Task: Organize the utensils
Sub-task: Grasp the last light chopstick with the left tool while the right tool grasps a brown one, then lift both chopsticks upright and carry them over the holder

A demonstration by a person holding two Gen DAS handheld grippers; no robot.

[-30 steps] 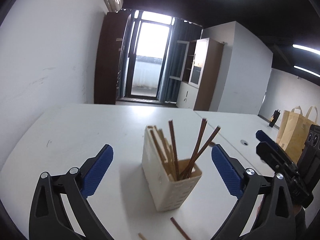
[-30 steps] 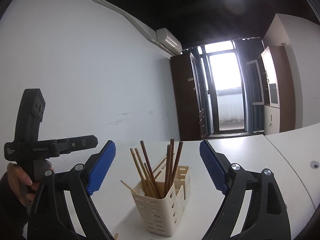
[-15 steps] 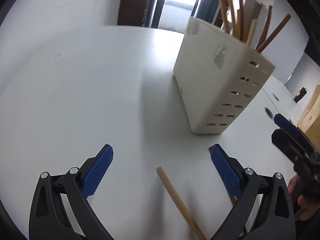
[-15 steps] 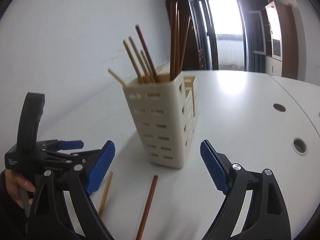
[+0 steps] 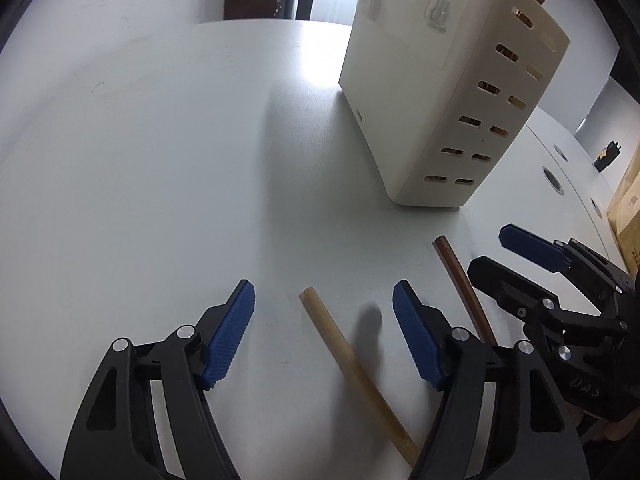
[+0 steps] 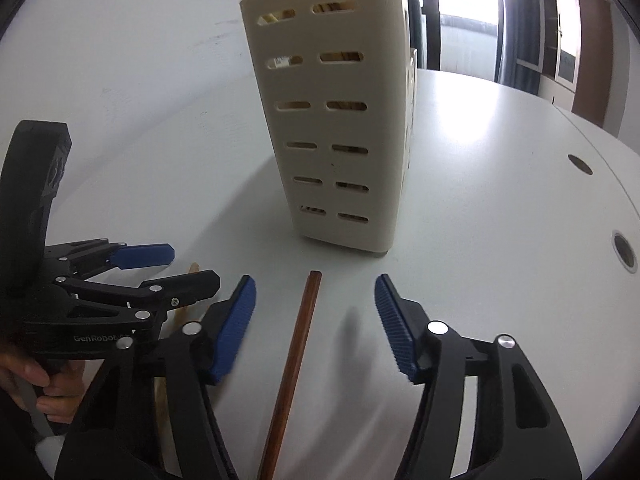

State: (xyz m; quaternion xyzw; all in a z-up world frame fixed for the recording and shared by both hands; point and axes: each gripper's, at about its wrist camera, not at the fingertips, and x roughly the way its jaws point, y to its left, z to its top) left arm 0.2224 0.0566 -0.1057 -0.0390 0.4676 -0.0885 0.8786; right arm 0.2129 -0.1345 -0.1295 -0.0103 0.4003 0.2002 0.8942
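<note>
A cream slotted utensil holder stands on the white table with several chopsticks in it; it also shows in the right wrist view. A light wooden chopstick lies flat on the table between the open jaws of my left gripper. A dark brown chopstick lies flat between the open jaws of my right gripper. Both grippers are low over the table, side by side. The dark chopstick and the right gripper show in the left wrist view. The light chopstick is mostly hidden behind the left gripper.
Round cable holes sit in the table to the right. A brown paper bag stands at the far right edge. A white wall rises behind the table; a door and cabinets are beyond.
Both grippers have dropped from above the holder down to the table. Each now straddles a loose chopstick, and the jaws have narrowed somewhat.
</note>
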